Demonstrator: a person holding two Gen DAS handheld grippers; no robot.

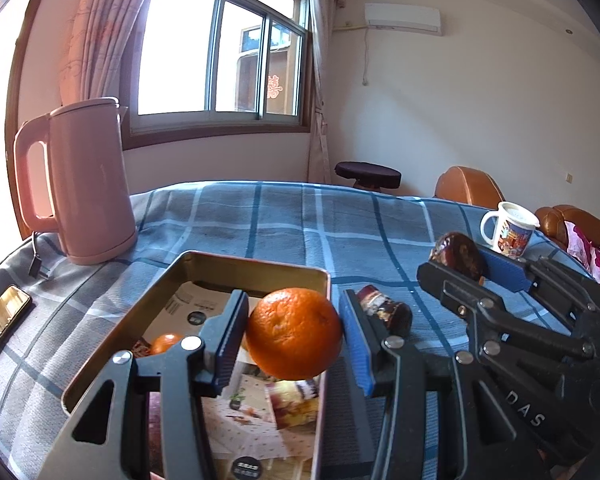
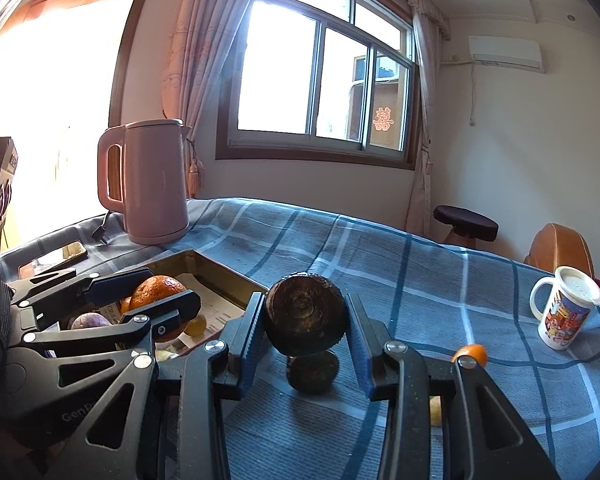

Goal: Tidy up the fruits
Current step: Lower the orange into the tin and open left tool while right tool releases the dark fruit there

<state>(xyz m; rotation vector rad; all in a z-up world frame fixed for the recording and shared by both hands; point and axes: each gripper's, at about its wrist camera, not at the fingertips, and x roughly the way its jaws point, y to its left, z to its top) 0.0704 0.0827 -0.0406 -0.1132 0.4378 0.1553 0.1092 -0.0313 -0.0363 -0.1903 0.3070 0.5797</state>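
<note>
A blue plaid cloth [image 1: 284,220], soft and slightly rumpled, covers the whole table. On it stands a smooth matte pink kettle [image 1: 88,184], tall and tapered with a loop handle. Beside it lies a shallow rectangular metal tin [image 1: 256,266] with rounded corners and a golden inner wall, its floor lined with printed paper. The left gripper [image 1: 294,338], black arms with ribbed blue pads, is clamped on a round, dimpled orange [image 1: 294,334] held over the tin's right edge. The right gripper [image 2: 305,322] is clamped on a dark brown, rough-skinned round fruit [image 2: 305,320] with ringed markings on its flat end, held above the cloth just right of the tin. A white mug [image 2: 566,312] with a colourful print and a lid stands well apart near the table's right edge.

Only the right wrist view shows a second dark fruit [image 2: 312,372] on the cloth under the held one, a small orange [image 2: 471,354] peeking behind the gripper's arm, and a purplish fruit [image 2: 90,321] inside the tin. Only the left wrist view shows the tin's full length, a small orange [image 1: 166,343] in it, and a dark glossy wrapped item [image 1: 384,310] on the cloth
</note>
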